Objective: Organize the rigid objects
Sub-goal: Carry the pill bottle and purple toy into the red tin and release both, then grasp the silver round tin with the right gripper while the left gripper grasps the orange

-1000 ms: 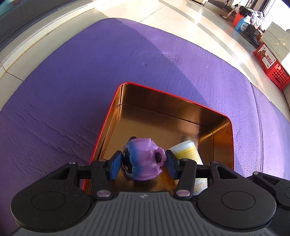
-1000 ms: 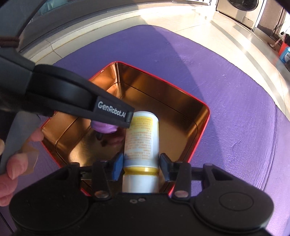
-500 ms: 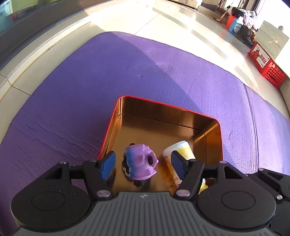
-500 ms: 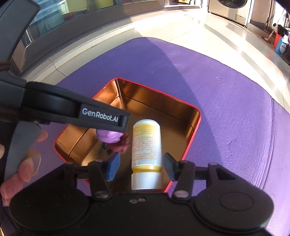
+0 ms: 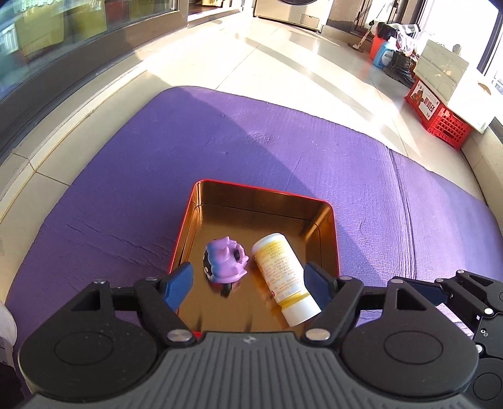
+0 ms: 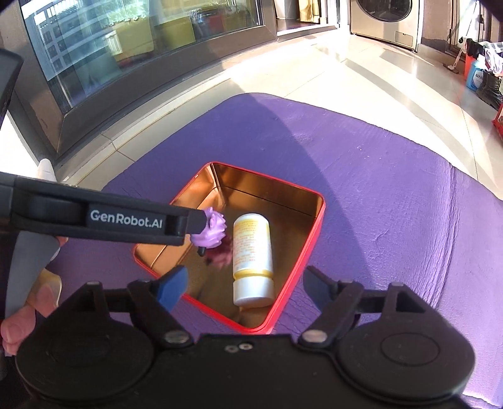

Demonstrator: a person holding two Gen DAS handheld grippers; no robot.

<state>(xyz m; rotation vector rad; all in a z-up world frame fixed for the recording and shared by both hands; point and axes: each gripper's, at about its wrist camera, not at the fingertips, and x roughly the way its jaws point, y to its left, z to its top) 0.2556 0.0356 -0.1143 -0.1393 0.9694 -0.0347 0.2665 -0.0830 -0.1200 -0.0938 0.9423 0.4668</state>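
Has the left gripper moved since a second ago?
Yes. The left gripper has pulled up and back from the red tin, its jaws opening, leaving the purple toy inside.

Sunlit tiled floor (image 5: 283, 63), purple mat (image 5: 283, 151), large window (image 6: 125, 41), washing machine (image 6: 386, 19)

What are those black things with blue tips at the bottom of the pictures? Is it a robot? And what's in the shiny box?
It's not a robot. A person holds two grabbing tools, one in each hand, and each tool has a camera looking along its two fingers. One picture comes from the left gripper, the other from the right gripper. In the right one you can see the person's hand on the left tool.

A red tin, gold inside, sits on a purple mat. In it are a purple toy and a white and yellow bottle lying on its side.

Nothing is held. Both tools' jaws are opening, with nothing pinched between them.
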